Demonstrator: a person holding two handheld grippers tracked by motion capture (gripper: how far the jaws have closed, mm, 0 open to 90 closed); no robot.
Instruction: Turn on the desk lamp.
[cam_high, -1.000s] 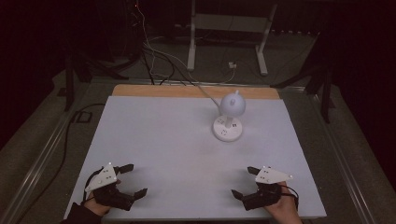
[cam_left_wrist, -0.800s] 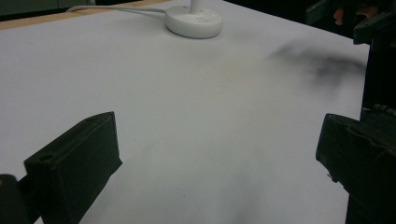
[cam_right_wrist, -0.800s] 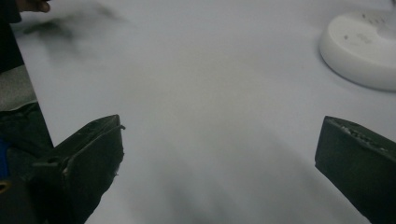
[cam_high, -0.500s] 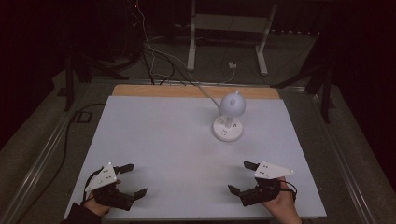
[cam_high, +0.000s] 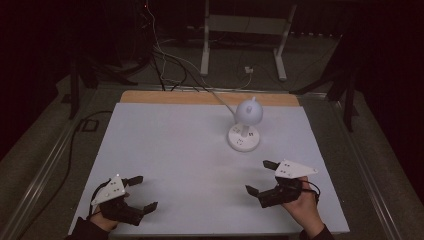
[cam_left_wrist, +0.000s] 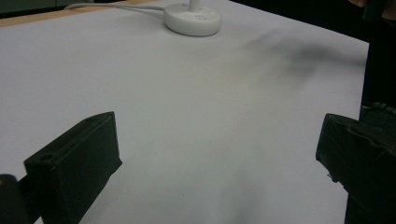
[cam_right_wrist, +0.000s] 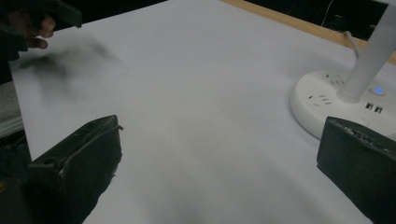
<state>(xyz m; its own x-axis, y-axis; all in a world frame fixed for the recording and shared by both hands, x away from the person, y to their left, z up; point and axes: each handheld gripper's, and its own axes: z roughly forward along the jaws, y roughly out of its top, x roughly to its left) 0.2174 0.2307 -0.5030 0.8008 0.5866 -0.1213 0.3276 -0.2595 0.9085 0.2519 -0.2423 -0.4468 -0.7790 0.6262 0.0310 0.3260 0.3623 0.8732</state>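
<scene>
A white desk lamp stands on the white tabletop (cam_high: 175, 150), right of centre toward the back, with a round socket base (cam_high: 244, 138) and a bowed head (cam_high: 249, 112). My left gripper (cam_high: 141, 193) rests near the front left corner, open and holding nothing. My right gripper (cam_high: 261, 177) sits front right, also open and bare, a short way in front of the lamp. In the right gripper view the lamp base (cam_right_wrist: 327, 100) lies just beyond the right jaw, with a blue light on it. The left gripper view has the lamp base (cam_left_wrist: 192, 18) far off.
A bare wooden strip (cam_high: 210, 97) runs along the table's far edge. The lamp's cord (cam_high: 220, 100) trails off the back toward floor cables (cam_high: 165, 60). A metal stand (cam_high: 245, 30) is on the floor behind. The other hand (cam_right_wrist: 28, 23) appears at the far left in the right gripper view.
My right gripper has slid forward, away from the person and closer to the lamp, staying open. The left gripper has not moved.
</scene>
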